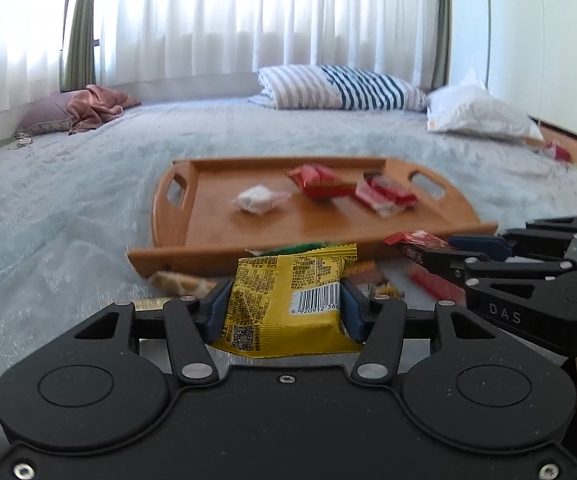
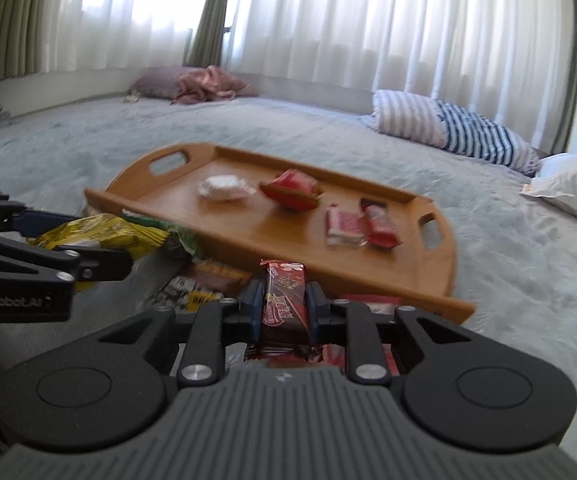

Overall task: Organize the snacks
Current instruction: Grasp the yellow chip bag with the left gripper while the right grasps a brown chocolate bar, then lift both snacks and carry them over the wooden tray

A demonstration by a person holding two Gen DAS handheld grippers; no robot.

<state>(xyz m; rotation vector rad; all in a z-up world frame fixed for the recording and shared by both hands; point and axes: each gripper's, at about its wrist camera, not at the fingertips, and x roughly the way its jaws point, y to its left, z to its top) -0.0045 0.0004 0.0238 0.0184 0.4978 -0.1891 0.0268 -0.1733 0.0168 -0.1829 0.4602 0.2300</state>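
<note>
On the grey bedspread [image 1: 88, 200], wooden tray [image 1: 216, 224] already carries four snacks. Loose pile [image 2: 208, 280] lies just before its near rim. Left gripper [image 1: 284, 304] clamped on yellow packet [image 1: 288, 300]; right gripper [image 2: 284, 304] clamped on red bar [image 2: 284, 300]. Step: both picked. Next: carry over rim, release onto bare tray.
</note>
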